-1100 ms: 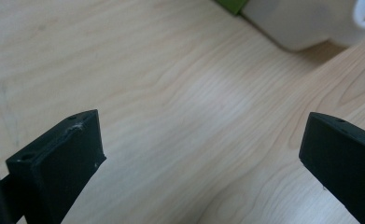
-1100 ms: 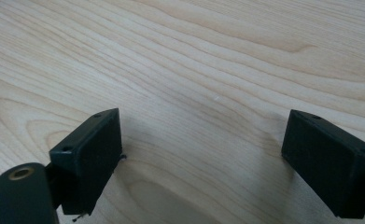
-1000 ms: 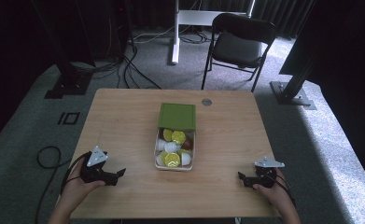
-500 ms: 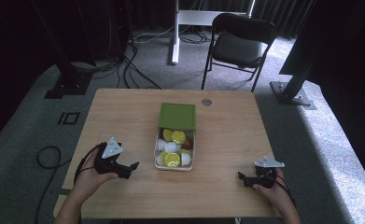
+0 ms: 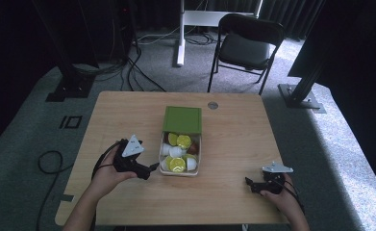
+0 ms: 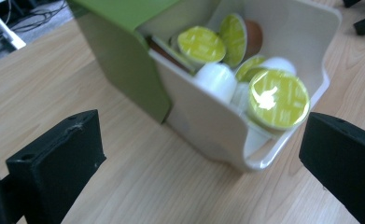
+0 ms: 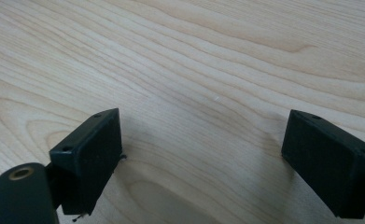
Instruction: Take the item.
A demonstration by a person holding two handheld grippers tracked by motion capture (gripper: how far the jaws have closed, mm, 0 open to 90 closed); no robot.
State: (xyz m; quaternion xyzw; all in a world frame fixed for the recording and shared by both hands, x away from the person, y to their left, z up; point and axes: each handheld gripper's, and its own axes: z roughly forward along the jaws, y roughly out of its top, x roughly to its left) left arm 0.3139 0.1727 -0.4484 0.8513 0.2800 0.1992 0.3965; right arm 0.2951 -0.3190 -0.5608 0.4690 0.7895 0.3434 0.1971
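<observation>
A white tray [image 5: 195,171] slid out of a green sleeve [image 5: 182,119] sits mid-table, holding several coffee capsules with yellow-green lids [image 5: 177,163] and white bodies. My left gripper [image 5: 151,170] is open, just left of the tray's near corner. In the left gripper view the tray [image 6: 227,135] lies between and beyond the wide-apart jaws, with a lime-lidded capsule [image 6: 278,99] at its near end and the green sleeve [image 6: 119,60] behind. My right gripper [image 5: 251,185] rests open near the table's front right; its view has bare wood [image 7: 203,93] between the jaws.
A small round grey grommet [image 5: 213,105] is set in the table near its far edge. Beyond the table stand a black folding chair [image 5: 245,45], a white desk leg [image 5: 180,33] and floor cables [image 5: 128,67].
My left gripper has moved right and slightly forward, from the table's left front up to the tray's left side. The right gripper has stayed put.
</observation>
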